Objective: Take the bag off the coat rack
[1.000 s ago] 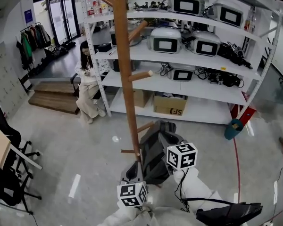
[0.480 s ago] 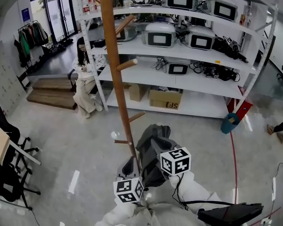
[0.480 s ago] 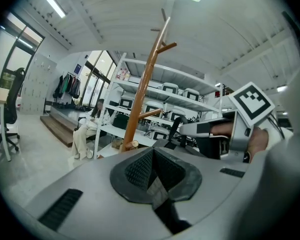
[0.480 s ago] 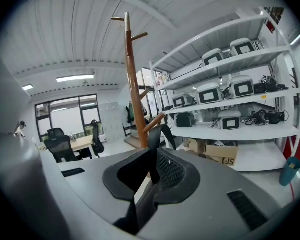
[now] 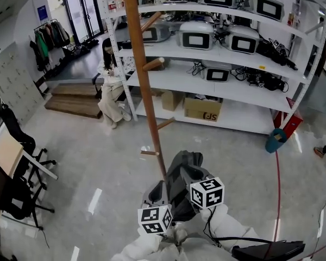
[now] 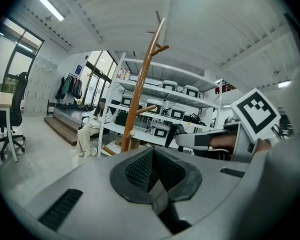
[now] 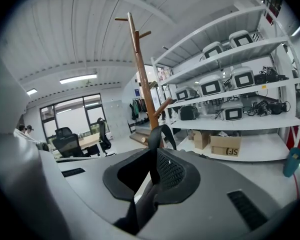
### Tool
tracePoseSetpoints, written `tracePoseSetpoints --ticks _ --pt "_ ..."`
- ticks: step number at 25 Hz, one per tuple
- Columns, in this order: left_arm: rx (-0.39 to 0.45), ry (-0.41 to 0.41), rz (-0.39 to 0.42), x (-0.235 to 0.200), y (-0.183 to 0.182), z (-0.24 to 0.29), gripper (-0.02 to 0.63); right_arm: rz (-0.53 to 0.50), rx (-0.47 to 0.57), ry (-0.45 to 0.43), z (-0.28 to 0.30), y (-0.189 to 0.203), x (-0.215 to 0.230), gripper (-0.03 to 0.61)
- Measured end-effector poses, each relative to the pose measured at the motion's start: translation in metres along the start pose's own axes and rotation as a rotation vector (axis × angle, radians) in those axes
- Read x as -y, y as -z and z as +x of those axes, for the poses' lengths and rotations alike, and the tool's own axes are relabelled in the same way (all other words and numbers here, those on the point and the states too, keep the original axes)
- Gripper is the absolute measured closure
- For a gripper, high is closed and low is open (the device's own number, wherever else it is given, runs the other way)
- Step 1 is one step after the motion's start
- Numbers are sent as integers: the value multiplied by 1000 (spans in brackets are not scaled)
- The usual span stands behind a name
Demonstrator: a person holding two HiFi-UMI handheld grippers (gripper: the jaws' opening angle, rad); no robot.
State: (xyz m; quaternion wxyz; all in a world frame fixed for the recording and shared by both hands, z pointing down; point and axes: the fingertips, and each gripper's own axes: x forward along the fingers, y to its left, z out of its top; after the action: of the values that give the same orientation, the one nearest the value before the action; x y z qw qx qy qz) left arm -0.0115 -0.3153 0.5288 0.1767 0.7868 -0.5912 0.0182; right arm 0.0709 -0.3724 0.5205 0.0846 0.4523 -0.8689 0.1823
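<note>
- The tall brown wooden coat rack (image 5: 144, 91) stands upright on the shiny grey floor (image 5: 92, 156). Short wooden pegs stick out from its pole.
- The dark grey cloth bag (image 5: 180, 179) is low down, right next to the bottom part of the pole. In the head view it sits lower than the pegs, just in front of the person's two white sleeves.
- The right tongs (image 7: 152, 171) are squeezed shut on the bag's black strap (image 7: 159, 134). The strap stands up in a loop above the tongs, and more dark cloth hangs under them.
- The left tongs (image 6: 151, 170) are pressed together too. A thin grey strip is pinched between them. It looks like part of the bag, but it is hard to be sure.
- In the head view the left tongs are at the bag's lower left side and the right tongs are at its lower right side. The two are close together.
- Behind the coat rack is a big white metal shelf unit (image 5: 179, 80). It holds grey machines with dark screens (image 5: 194, 36) and tangles of black cables.
- A brown cardboard box (image 5: 202, 109) sits on the bottom shelf.
- A blue-green bin (image 5: 274, 140) stands on the floor by the right end of the shelves.
- A person in light clothes (image 5: 111, 86) sits at the left end of the shelves, well apart from the bag.
- A black office chair (image 5: 13, 140) is far off at the left.
</note>
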Motion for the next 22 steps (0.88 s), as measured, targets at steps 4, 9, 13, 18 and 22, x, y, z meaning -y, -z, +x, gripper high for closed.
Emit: tracePoseSetpoints --ticks 4,9,13,18,22 --pt "-9 -9 6 0 6 -10 614 -10 3 -19 -7 5 -12 531" --pt "2 -5 15 1 1 -20 614 -13 17 -26 -18 4 -24 531" --pt "22 13 24 1 -5 -27 614 -12 18 -28 -25 10 -35 531" --pt "19 53 33 0 -1 -45 614 -7 17 -3 -35 25 -51 531" --pt "23 63 29 -10 0 -64 614 -15 6 12 -39 35 -68 531"
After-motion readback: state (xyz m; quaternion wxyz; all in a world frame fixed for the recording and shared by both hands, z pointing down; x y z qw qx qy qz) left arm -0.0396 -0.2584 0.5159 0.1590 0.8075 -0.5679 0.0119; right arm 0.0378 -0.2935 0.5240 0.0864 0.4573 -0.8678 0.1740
